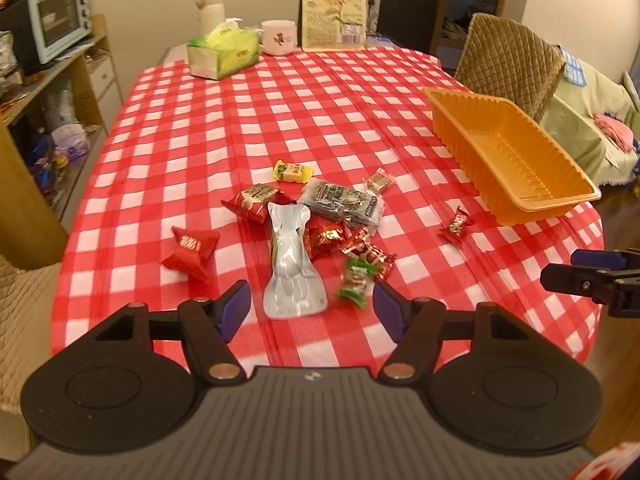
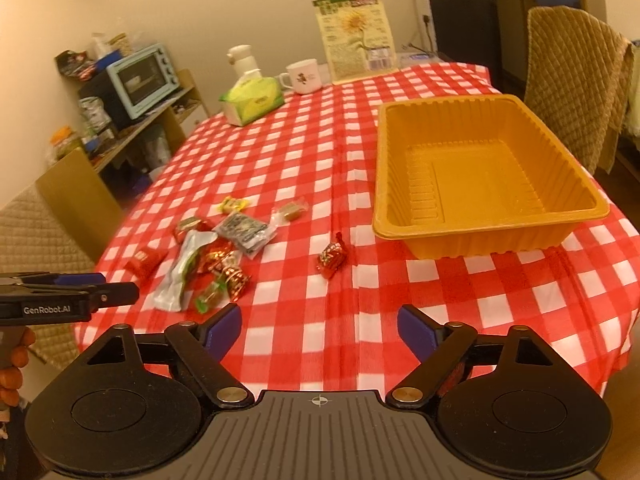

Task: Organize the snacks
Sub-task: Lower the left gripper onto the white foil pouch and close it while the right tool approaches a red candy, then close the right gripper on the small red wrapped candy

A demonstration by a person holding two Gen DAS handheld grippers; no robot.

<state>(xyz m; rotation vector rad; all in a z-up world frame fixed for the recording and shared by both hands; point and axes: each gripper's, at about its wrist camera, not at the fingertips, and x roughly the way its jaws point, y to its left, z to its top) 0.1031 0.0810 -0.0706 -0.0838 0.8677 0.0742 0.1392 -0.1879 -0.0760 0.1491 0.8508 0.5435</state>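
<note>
Many snacks piled left of orange tray, none inside yet; left gripper and right gripper both spread, pinching nothing; next, lower, pinch one snack, carry to tray

The worktop wears a red-and-white checked cloth, matt, with a fine ribbed weave and long creases. The orange tray at two o'clock is thin moulded plastic, slightly glossy, with fluted walls. The silver pouch is smooth foil with a dull sheen; the red sweets beside it are in crinkled, shiny metallic wrappers. The grey packet looks like glossy plastic film. At twelve o'clock, the white mug appears to be glazed ceramic, and the tissue pack soft printed plastic. The chair cover is quilted fabric.
</note>
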